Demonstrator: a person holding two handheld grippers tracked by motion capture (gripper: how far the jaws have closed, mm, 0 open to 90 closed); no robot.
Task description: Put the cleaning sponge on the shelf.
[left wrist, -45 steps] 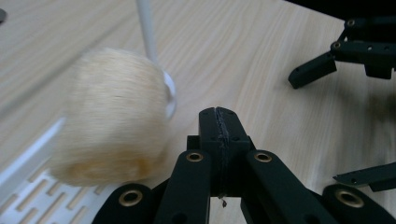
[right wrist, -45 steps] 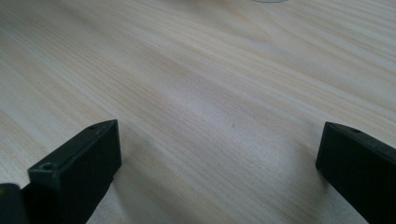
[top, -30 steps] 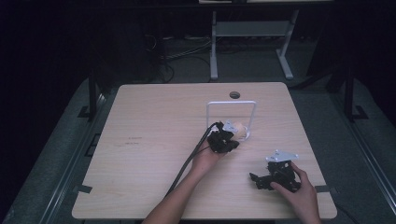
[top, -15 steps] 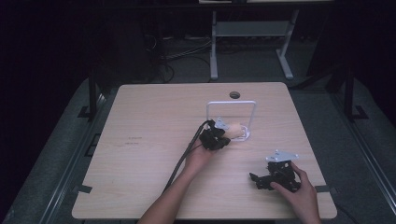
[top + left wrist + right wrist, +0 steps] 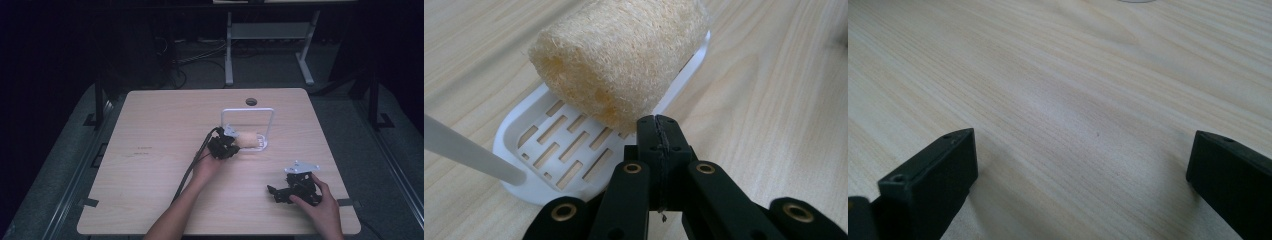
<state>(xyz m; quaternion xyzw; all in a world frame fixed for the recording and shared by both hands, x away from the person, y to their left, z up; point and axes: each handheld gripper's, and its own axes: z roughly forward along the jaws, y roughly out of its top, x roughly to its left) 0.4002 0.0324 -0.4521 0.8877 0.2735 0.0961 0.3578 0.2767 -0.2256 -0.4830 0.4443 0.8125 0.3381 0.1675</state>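
Black left gripper (image 5: 658,131) fingers pressed shut — tips at the loofah (image 5: 624,55); right gripper (image 5: 1083,170) fingers spread wide — empty.

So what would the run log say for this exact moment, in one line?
left gripper: shut, tips at sponge | sponge: on white rack | right gripper: open, over bare table
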